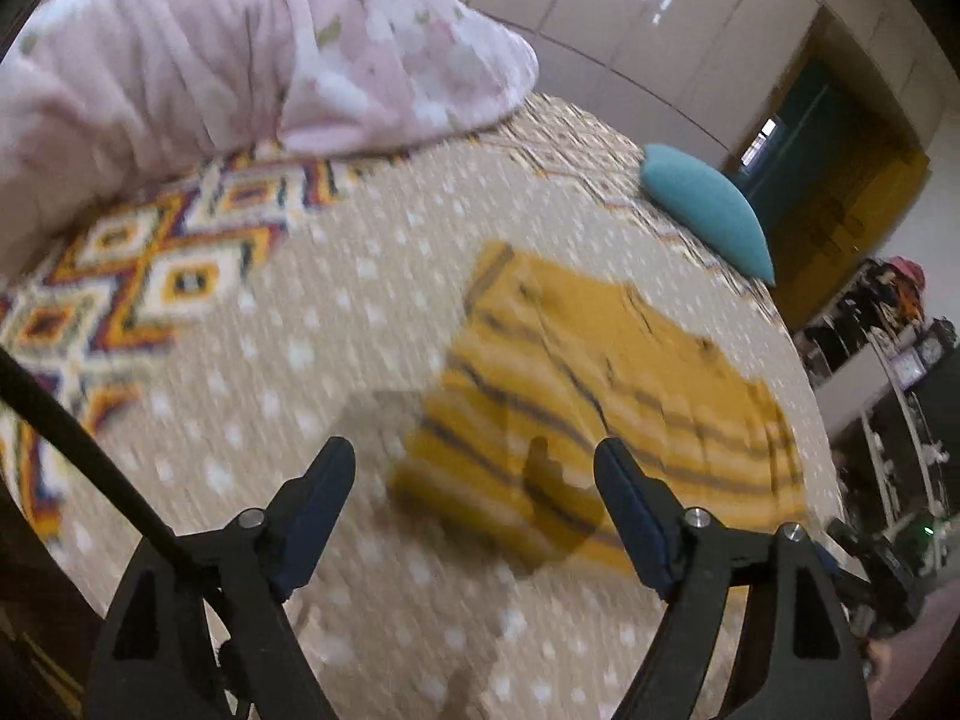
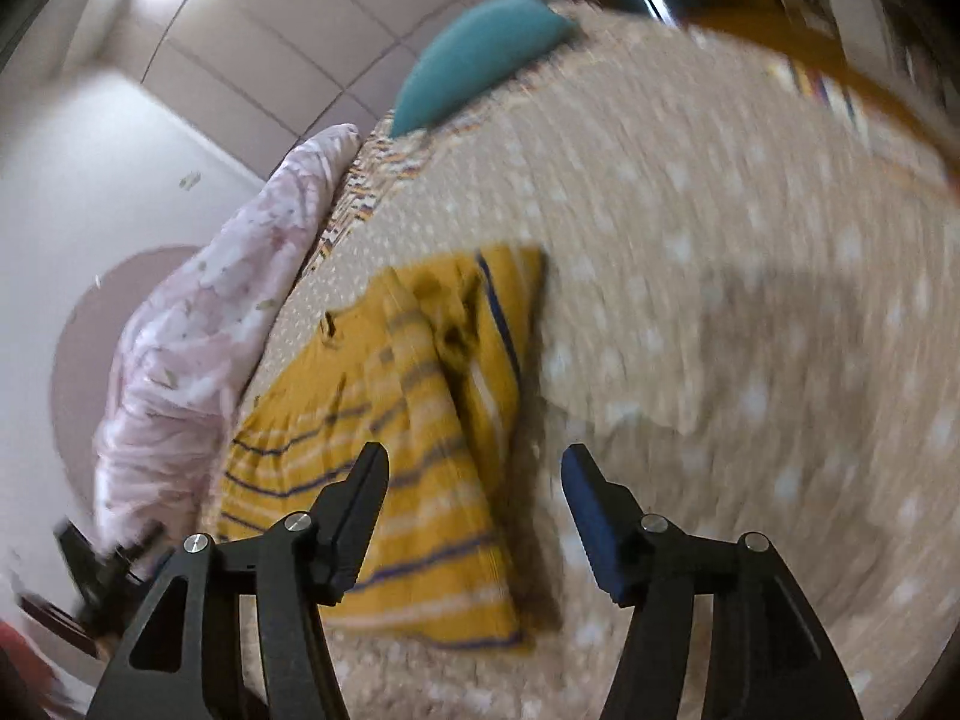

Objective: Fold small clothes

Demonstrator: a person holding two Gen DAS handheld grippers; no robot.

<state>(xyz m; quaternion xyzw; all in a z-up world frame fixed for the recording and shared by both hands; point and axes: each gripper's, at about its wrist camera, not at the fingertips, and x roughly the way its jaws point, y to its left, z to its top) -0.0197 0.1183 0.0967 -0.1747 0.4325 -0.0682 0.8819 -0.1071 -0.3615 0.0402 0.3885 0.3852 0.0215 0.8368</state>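
A small mustard-yellow garment with dark and pale stripes lies on the dotted beige bedspread, partly folded over itself. My left gripper is open and empty, hovering above the garment's near left edge. In the right wrist view the same garment lies left of centre with a fold running down its middle. My right gripper is open and empty, above the garment's right edge. Both views are motion-blurred.
A pink floral duvet is bunched at the far left of the bed; it also shows in the right wrist view. A teal cushion lies at the far edge, also in the right wrist view. Shelves stand beyond the bed.
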